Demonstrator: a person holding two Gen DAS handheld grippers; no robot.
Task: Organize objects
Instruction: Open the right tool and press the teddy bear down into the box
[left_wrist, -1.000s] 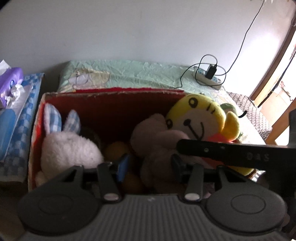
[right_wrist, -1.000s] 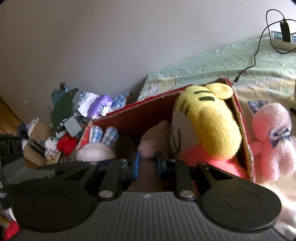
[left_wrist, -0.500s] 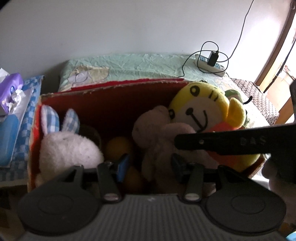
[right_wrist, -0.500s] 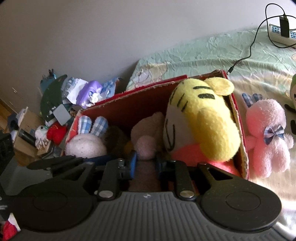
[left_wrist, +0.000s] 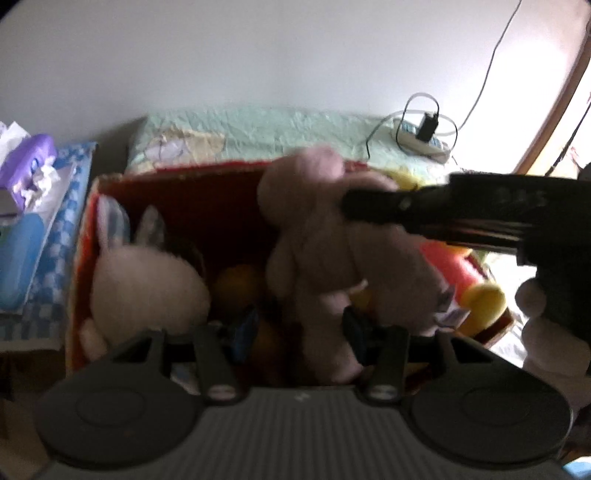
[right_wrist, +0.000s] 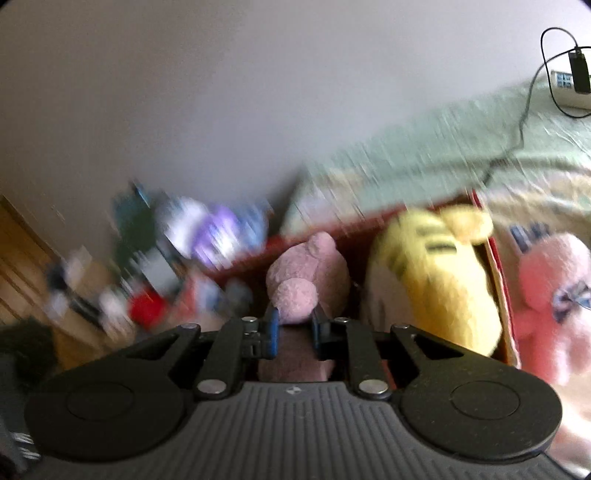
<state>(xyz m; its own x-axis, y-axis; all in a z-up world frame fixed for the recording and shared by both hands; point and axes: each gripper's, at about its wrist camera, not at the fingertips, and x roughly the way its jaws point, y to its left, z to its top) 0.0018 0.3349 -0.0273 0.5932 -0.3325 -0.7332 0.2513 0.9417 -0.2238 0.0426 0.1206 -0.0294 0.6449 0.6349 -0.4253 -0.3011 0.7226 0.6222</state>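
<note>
Left wrist view, left to right. 9 o'clock: purple tissue pack (left_wrist: 31, 158) on a blue checked cloth (left_wrist: 55, 236), outside the red cardboard box (left_wrist: 83, 266). Inside the box, at its left wall: white plush rabbit (left_wrist: 147, 284) with checked ears. Centre: orange balls (left_wrist: 236, 280), low in the box. At 12 to 1 o'clock: pink-brown teddy bear (left_wrist: 332, 251), head above the box rim, body hanging down between the blue pads of the left gripper (left_wrist: 299, 326). Those jaws stand spread and have just been opening a little; whether either pad touches the bear cannot be told through the blur. At 2 to 3 o'clock: right gripper (left_wrist: 354, 205) entering from the right, its tip against the bear's neck.

Only this view gives the rabbit and balls clearly. Power strip (left_wrist: 424, 138) with charger on the green bedsheet (left_wrist: 258, 129), 1 o'clock.

Right wrist view, much blurred. 9 o'clock: floor clutter, not readable. Centre: the bear (right_wrist: 308, 280) pinched between the right gripper's (right_wrist: 293, 330) pads, which have just been closing. 2 o'clock: yellow tiger plush (right_wrist: 436, 280) at the box's right wall. 3 o'clock, outside the box on the bed, seen whole here only: pink bunny (right_wrist: 550, 291) with a checked bow.
</note>
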